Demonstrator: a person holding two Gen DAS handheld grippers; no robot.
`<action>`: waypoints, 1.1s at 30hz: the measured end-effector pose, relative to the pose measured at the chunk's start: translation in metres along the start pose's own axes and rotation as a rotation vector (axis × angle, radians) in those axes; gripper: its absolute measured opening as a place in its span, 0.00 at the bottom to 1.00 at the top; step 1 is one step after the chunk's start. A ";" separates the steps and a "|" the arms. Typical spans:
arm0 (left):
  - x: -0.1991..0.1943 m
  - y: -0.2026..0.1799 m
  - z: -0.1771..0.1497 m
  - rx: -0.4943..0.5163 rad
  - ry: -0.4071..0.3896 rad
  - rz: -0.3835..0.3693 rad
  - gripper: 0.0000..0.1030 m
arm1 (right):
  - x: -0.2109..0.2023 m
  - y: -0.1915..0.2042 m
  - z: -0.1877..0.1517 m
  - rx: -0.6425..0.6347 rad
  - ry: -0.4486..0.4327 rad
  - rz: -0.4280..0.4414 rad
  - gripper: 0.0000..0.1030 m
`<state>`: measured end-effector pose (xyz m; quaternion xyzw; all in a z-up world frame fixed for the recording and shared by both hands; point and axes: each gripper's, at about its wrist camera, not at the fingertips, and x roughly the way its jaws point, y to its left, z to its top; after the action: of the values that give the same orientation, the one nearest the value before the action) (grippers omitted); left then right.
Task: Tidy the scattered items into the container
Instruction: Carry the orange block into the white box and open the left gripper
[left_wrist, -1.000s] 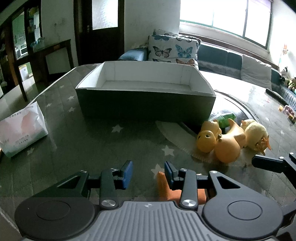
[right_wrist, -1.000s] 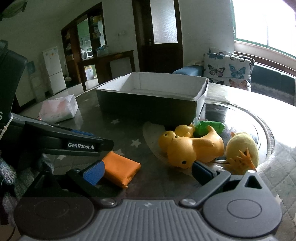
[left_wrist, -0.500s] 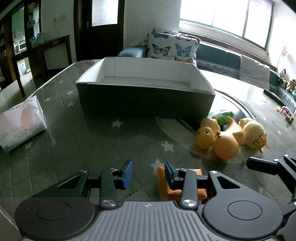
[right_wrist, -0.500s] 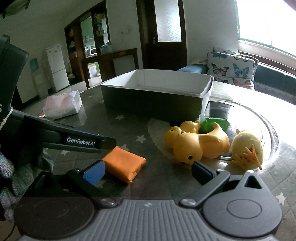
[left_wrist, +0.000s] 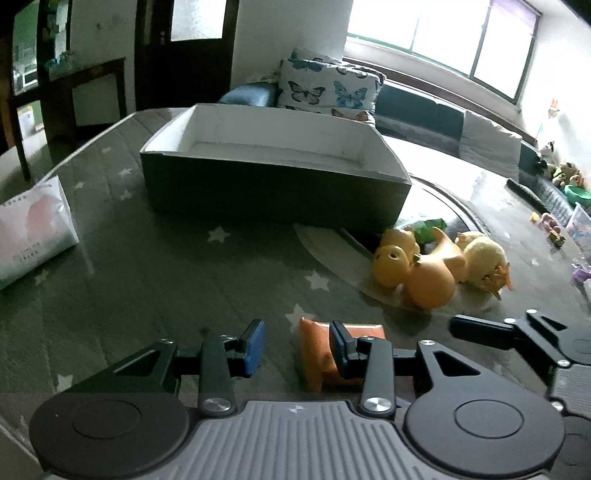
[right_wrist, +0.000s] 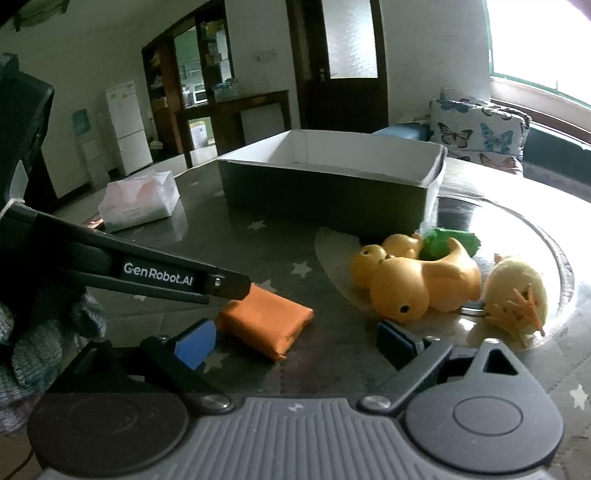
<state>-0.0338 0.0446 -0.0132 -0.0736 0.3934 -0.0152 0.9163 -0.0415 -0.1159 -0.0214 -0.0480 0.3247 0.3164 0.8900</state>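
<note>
An orange packet (left_wrist: 316, 354) (right_wrist: 266, 321) lies on the star-patterned table. My left gripper (left_wrist: 295, 349) is open; its right finger hides part of the packet, whose left end shows between the jaws. My right gripper (right_wrist: 295, 345) has its jaws closing, with the packet just ahead between them, and the pads are not touching it. The dark box with a white inside (left_wrist: 277, 192) (right_wrist: 321, 195) stands behind. Beside it lie a large rubber duck (left_wrist: 428, 280) (right_wrist: 424, 284), a small duck (left_wrist: 391, 262), a yellow plush chick (left_wrist: 484, 258) (right_wrist: 517, 288) and a green item (right_wrist: 443, 243).
A white tissue pack (left_wrist: 29, 236) (right_wrist: 140, 199) lies at the table's left edge. The left gripper's black arm (right_wrist: 159, 277) crosses the right wrist view down to the packet. A sofa with butterfly cushions (left_wrist: 328, 88) stands behind the table, and small toys lie at the far right.
Both views have tipped down a little, so more of the orange packet shows in the left wrist view. The right gripper's fingers have drawn slightly closer together.
</note>
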 end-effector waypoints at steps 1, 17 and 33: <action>-0.001 0.000 0.000 0.000 0.000 -0.010 0.40 | 0.001 0.002 0.000 -0.004 0.003 0.007 0.91; 0.005 0.007 -0.001 -0.024 0.060 -0.109 0.39 | 0.019 0.023 -0.004 -0.070 0.046 0.060 0.66; 0.010 0.016 0.015 -0.049 0.060 -0.155 0.26 | 0.025 0.012 0.004 -0.041 0.055 0.055 0.44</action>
<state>-0.0167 0.0614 -0.0129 -0.1259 0.4139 -0.0786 0.8982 -0.0319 -0.0922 -0.0323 -0.0658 0.3440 0.3460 0.8705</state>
